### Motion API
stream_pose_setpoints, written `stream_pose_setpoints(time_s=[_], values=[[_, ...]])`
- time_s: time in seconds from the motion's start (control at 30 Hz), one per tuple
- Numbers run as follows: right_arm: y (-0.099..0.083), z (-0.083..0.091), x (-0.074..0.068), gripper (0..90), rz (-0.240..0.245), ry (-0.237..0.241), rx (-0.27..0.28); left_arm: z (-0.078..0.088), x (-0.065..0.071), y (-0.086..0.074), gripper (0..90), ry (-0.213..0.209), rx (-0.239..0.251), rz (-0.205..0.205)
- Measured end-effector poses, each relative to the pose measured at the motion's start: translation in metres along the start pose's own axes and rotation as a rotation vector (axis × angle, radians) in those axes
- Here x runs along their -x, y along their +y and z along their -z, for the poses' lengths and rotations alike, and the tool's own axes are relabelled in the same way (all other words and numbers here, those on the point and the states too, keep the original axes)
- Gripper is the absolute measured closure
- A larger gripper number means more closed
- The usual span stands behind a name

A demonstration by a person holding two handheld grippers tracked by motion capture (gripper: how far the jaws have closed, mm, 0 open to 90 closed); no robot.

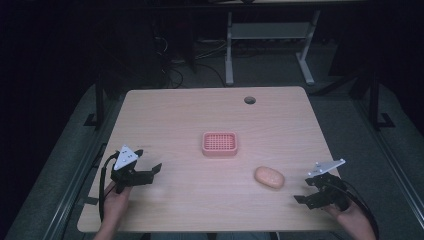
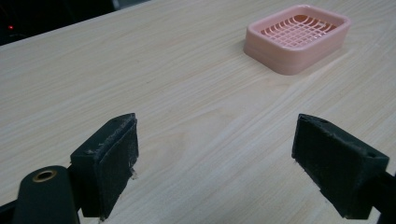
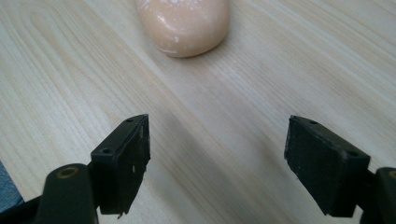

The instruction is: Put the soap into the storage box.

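A pink soap dish (image 1: 219, 143) with a grid insert stands near the middle of the wooden table (image 1: 200, 200). A peach bar of soap (image 1: 269, 177) lies on the wood to its front right. My left gripper (image 1: 148, 160) is held open at the front left, well apart from the dish. In the left gripper view, the open left gripper (image 2: 219, 158) points over bare wood and the soap dish (image 2: 299, 37) sits far ahead to the right. My right gripper (image 1: 305, 190) is open just right of the soap. Seen from the right gripper view, the right gripper (image 3: 217, 163) holds nothing and the soap (image 3: 184, 23) lies a short way beyond the jaws.
A round cable hole (image 1: 249, 100) sits near the table's far edge. Beyond the table, the white legs of another desk (image 1: 229, 50) and cables stand on the dark floor. Both hands rest close to the table's front edge.
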State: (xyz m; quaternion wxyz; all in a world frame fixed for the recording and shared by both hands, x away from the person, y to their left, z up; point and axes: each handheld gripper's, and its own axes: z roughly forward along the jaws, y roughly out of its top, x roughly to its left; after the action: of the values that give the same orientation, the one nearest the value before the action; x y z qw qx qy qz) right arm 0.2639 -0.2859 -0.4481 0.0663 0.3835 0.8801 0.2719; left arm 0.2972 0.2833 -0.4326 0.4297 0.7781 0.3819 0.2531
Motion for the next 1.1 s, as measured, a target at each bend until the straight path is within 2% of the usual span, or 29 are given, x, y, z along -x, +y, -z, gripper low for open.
stream_pose_setpoints(time_s=[0.1,0.53,0.63,0.73,1.1], values=[[0.005,-0.002,-0.002,20.6,0.011,-0.014,-0.026,0.000,0.000,0.000,14.3,0.000,0.002,-0.002],[0.028,-0.006,-0.004,19.1,0.072,0.000,-0.090,0.000,0.000,0.000,14.3,0.001,0.000,-0.003],[0.031,-0.006,-0.004,18.9,0.079,0.001,-0.097,0.000,0.000,0.000,14.3,0.001,-0.001,-0.002],[0.040,-0.008,-0.006,18.8,0.110,0.007,-0.112,0.000,0.001,0.000,14.3,0.000,0.002,-0.005],[0.059,-0.016,-0.010,20.1,0.149,0.015,-0.135,0.001,-0.001,0.000,14.3,0.005,0.004,0.003]])
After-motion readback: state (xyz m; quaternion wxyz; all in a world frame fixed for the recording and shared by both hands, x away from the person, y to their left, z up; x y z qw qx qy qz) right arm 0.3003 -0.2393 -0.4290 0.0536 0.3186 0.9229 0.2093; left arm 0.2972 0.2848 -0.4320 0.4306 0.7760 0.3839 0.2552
